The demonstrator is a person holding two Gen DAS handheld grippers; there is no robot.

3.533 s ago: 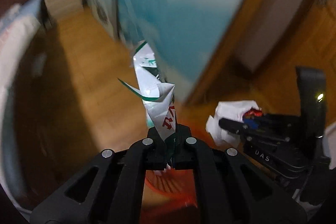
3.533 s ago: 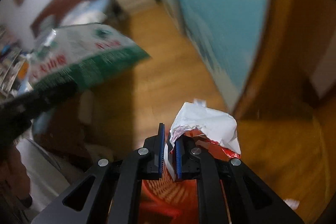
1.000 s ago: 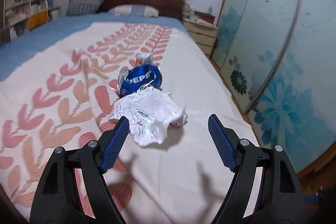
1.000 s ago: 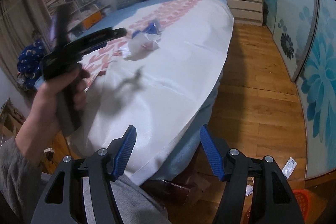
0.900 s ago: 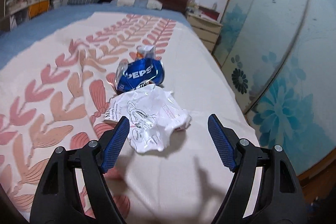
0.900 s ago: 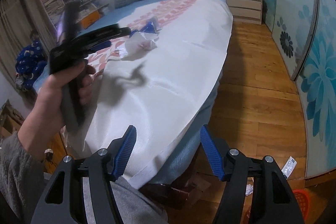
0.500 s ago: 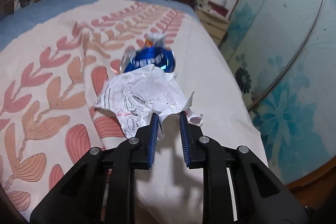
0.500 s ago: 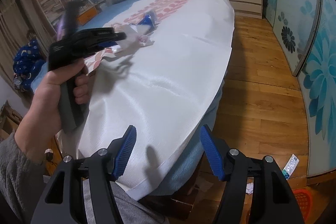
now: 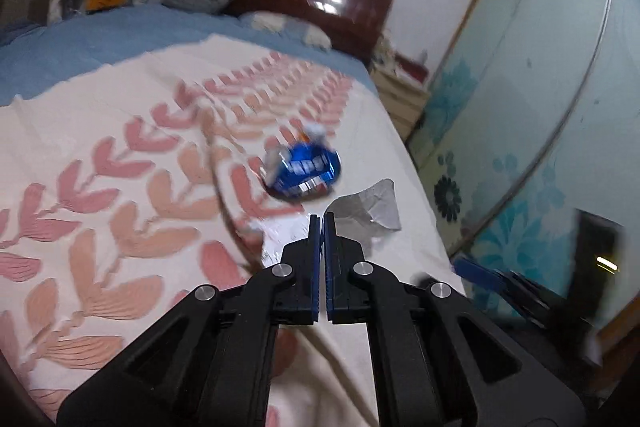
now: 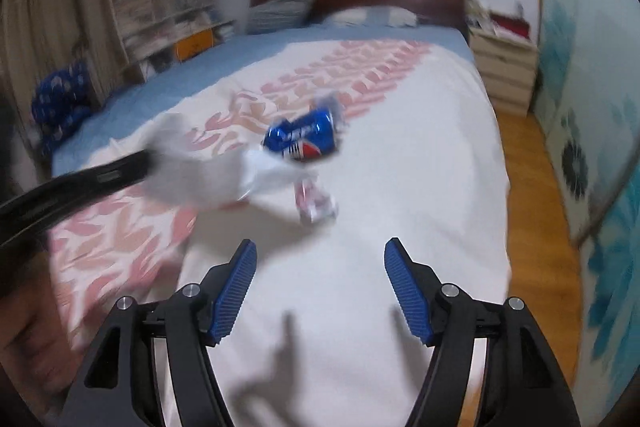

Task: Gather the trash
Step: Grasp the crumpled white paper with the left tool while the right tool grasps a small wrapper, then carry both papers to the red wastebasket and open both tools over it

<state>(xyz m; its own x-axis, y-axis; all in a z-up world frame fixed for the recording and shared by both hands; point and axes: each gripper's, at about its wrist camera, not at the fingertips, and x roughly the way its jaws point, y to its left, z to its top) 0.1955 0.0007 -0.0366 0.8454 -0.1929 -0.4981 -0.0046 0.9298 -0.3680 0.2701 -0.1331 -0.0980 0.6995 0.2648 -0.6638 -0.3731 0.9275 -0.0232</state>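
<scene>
Crumpled paper (image 10: 200, 179): white, motion-blurred, just left of the blue can (image 10: 304, 141), one edge reaching the can's lower left side. Clamped in left gripper (image 9: 322, 221), blue pads pressed together on it, sheet sticking out on both sides of the jaws in the left wrist view. Appears lifted off the bedspread (image 10: 400, 187) on the can's left; blur too heavy to be sure.

Far left of the can: bookshelf (image 10: 168, 15), blurred.

Blue can: crushed, on its side on the bedspread, logo facing the right wrist camera. Touched by neither gripper.

Just on the near side of the can: small pink-and-white scrap (image 10: 316, 203) on the bedspread. Cannot tell whether joined to the paper.

Just beyond the can: another small pale piece (image 9: 316, 133), too blurred to identify.

Nearer the camera than the can: right gripper (image 10: 320, 255), jaws spread wide, just widened a little more, nothing between the pads. Pointed at the can, well short of it.

Right of the can, past the bed edge: nightstand (image 10: 504, 67), then floral sliding doors (image 10: 592, 107).
</scene>
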